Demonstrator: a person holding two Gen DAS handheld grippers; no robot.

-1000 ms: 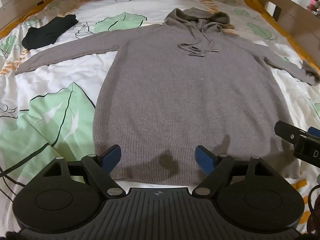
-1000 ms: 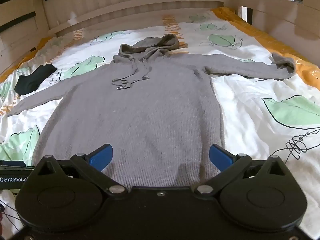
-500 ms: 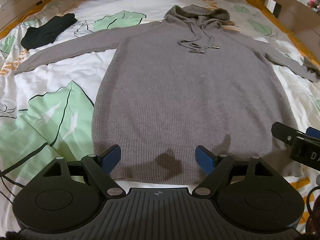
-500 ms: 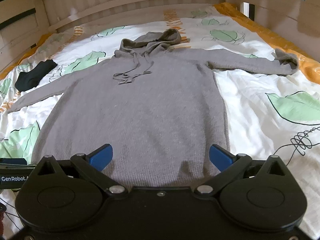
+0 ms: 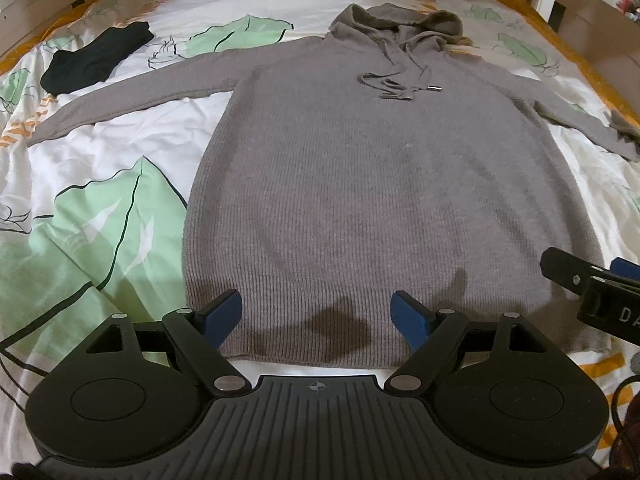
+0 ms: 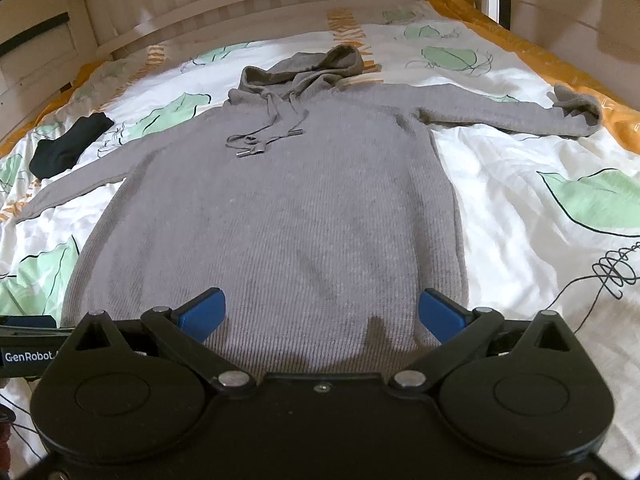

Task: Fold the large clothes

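Note:
A long grey knitted hoodie [image 5: 380, 200] lies flat and face up on the bed, hood at the far end, both sleeves spread out sideways, drawstrings on the chest. It also shows in the right wrist view [image 6: 288, 216]. My left gripper [image 5: 318, 316] is open and empty, just above the hem near its left half. My right gripper [image 6: 322, 314] is open and empty above the hem's right half. The right gripper's side shows at the right edge of the left wrist view [image 5: 592, 284].
The bed has a white duvet with green leaf prints [image 5: 92, 220] and an orange border. A black folded garment [image 5: 96, 58] lies at the far left beside the left sleeve. Wooden bed rails [image 6: 280, 4] run along the head and both sides.
Both grippers have moved slightly forward and lower toward the hoodie's hem. Their jaws stay open. The hoodie has not moved.

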